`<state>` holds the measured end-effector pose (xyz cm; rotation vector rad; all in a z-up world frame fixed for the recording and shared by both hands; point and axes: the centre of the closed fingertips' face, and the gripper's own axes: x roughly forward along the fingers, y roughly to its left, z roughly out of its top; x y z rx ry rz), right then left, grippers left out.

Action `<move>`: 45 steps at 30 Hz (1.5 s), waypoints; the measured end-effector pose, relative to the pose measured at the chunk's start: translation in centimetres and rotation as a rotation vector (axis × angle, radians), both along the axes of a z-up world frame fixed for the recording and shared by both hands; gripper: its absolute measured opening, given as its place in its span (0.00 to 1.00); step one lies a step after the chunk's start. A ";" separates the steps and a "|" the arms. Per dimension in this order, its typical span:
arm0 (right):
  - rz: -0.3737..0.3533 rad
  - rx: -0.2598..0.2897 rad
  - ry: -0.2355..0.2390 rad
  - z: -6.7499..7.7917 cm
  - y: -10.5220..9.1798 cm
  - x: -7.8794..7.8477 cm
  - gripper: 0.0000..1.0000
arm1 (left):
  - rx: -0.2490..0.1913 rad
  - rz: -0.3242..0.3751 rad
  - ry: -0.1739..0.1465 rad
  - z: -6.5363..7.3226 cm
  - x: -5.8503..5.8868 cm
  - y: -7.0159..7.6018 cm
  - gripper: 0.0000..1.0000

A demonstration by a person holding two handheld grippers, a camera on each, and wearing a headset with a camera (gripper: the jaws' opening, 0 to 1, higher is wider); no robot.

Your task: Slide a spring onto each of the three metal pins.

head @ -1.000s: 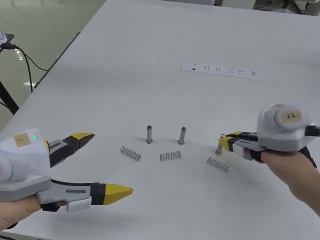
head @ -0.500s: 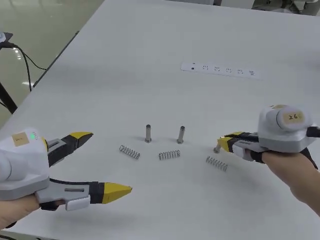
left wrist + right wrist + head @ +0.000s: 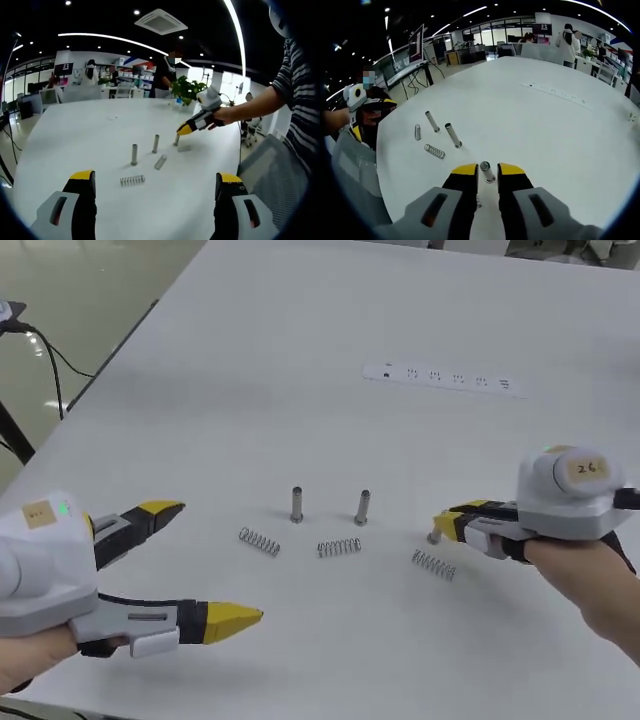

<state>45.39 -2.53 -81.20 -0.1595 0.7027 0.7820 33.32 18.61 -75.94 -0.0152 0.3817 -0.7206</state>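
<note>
Right gripper view: metal pin (image 3: 486, 170) between tips of right tool (image 3: 488, 170), contact unclear.

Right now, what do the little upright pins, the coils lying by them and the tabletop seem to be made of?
The pins look like steel: grey with a dull shine. The springs are thin wire coils, likely metal too, equally silvery. The table is smooth, matte white, perhaps laminate; the look leaves that open.
</note>
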 end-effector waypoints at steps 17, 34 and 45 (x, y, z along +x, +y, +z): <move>-0.008 0.016 0.009 -0.1 0.1 -0.4 0.31 | -0.012 -0.010 -0.002 0.1 0.2 -0.3 0.98; -0.003 0.042 0.000 1.0 0.1 -0.8 0.36 | -0.012 -0.016 -0.002 0.0 0.3 -0.6 0.98; 0.024 0.049 -0.019 2.2 -0.5 -1.2 0.35 | -0.015 -0.018 -0.004 0.1 0.4 -0.7 0.98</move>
